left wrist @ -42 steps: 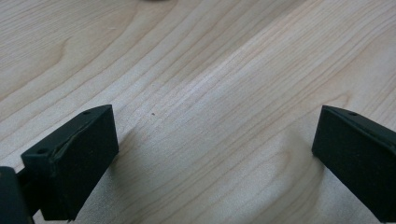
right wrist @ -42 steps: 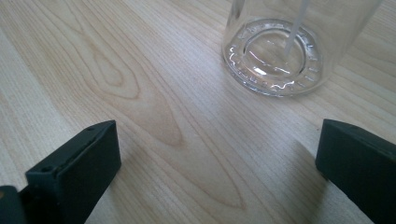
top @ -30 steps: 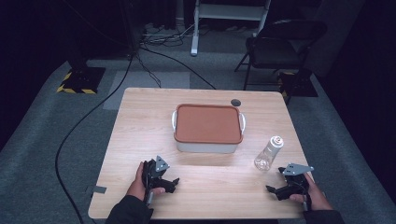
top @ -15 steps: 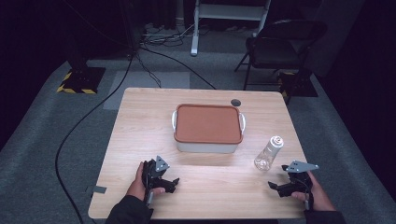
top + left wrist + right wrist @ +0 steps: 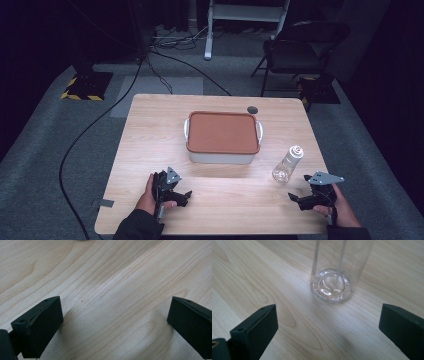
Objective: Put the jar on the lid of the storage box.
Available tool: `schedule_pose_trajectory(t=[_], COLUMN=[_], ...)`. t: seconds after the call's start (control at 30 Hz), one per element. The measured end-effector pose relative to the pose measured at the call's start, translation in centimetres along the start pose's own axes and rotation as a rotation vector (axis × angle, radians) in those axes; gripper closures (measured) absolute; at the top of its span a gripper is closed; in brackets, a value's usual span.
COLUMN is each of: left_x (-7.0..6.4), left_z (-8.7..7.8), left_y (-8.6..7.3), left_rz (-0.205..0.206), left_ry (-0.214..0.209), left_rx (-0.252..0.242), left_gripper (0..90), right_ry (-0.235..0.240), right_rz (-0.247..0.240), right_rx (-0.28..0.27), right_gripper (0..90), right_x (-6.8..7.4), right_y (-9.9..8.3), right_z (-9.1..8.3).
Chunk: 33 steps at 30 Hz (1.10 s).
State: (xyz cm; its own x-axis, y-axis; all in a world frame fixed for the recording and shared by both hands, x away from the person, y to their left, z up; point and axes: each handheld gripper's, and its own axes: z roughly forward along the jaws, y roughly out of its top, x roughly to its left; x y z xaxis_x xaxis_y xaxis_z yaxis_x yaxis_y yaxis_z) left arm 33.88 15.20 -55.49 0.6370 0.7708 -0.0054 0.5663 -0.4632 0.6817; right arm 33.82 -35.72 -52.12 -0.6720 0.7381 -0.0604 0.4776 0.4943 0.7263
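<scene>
Where the right gripper points, one item: clear bottle, standing upright on the worktop near its right edge, just ahead of that gripper and apart from it.

Build: transparent, thin-walled, apparently plastic; round ribbed base; pale cap on top. A thin tube runs down inside. Contents cannot be told; it looks empty or nearly so.

Handling, as judged: light, easily tipped, smooth and somewhat slippery; walls likely to give under a hard squeeze. Best taken across the straight body around mid-height, with gentle pressure, not at the narrowing neck.

Right gripper: jaws spread wide, nothing between them, bottle base centred ahead.

Left gripper: jaws likewise wide, over bare wood near the front edge, well apart from the bottle.

Also present: lidded white container, mid-worktop, brown lid on.
</scene>
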Motion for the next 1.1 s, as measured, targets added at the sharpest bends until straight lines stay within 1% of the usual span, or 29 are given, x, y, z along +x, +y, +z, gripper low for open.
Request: schedule_pose_trajectory(t=[0.17, 0.27, 0.57, 0.73, 1.1], left_x=[0.00, 0.00, 0.00, 0.00, 0.00], left_z=[0.00, 0.00, 0.00, 0.00, 0.00], left_y=[0.00, 0.00, 0.00, 0.00, 0.00], left_rz=[0.000, 0.000, 0.000, 0.000, 0.000], left_ry=[0.000, 0.000, 0.000, 0.000, 0.000], left_rx=[0.000, 0.000, 0.000, 0.000, 0.000], left_gripper=[0.3, 0.3, 0.3, 0.3, 0.3], right_ry=[-0.025, -0.036, -0.046, -0.051, -0.073], right_rz=[0.005, 0.018, 0.032, 0.051, 0.058], right_rx=[-0.018, -0.025, -0.036, -0.046, -0.066], right_gripper=[2.2, 2.3, 2.3, 2.3, 2.4], right_x=[-0.07, -0.29, -0.44, -0.56, -0.54], right_y=[0.14, 0.11, 0.18, 0.28, 0.53], right_z=[-0.27, -0.34, -0.36, -0.24, -0.01])
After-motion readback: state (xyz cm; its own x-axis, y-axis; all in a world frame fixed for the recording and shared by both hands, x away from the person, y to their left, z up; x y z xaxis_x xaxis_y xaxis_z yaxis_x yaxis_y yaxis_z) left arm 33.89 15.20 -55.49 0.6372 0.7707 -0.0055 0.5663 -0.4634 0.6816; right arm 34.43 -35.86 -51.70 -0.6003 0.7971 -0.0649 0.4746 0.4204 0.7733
